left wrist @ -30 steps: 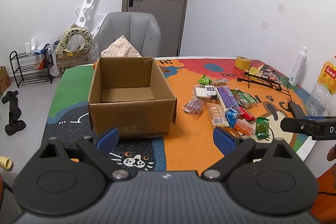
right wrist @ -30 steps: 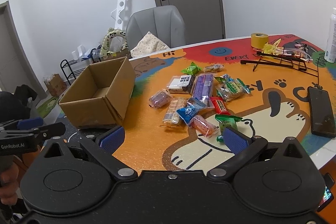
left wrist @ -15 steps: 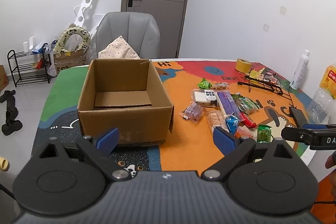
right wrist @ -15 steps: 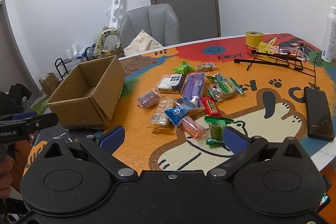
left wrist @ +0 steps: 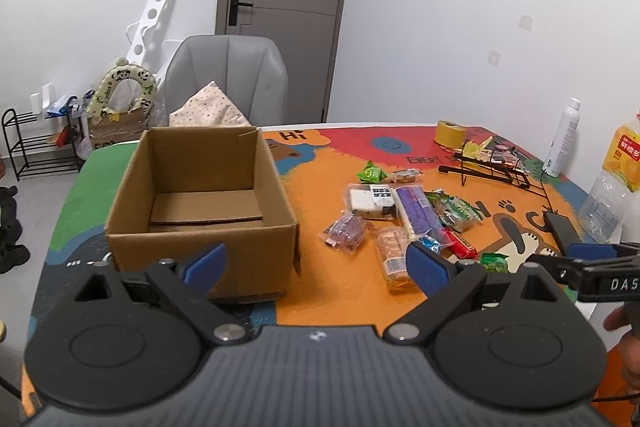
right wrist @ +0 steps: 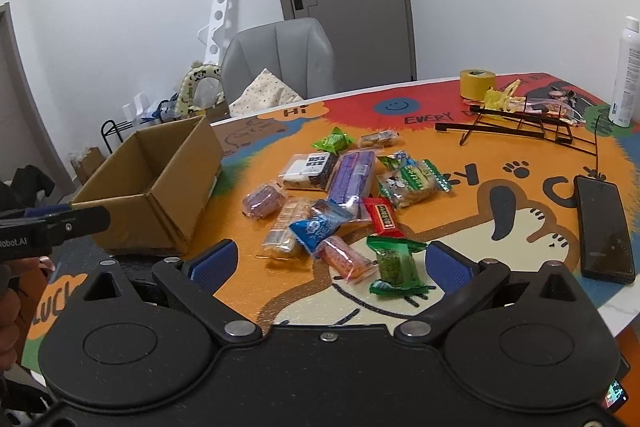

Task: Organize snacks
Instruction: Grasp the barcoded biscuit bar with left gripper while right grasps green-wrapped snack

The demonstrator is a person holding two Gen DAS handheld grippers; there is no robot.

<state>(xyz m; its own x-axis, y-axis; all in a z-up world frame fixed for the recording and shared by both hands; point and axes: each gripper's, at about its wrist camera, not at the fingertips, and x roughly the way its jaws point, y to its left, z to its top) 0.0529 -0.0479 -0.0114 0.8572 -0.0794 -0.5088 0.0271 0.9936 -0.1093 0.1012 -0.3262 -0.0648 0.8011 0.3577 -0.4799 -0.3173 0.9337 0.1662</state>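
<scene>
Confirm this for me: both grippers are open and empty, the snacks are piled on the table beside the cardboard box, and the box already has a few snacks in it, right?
Not quite. The cardboard box is empty: the left wrist view looks straight into it and shows only bare cardboard. The rest holds: the left gripper and right gripper are open and empty, and the snacks lie piled on the table beside the box.

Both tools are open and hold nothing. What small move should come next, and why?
Probably lower the open right tool onto the green-wrapped snack, which lies nearest between its fingers. The brown cardboard box looks empty, and the snacks lie loose on the colourful table mat.
</scene>
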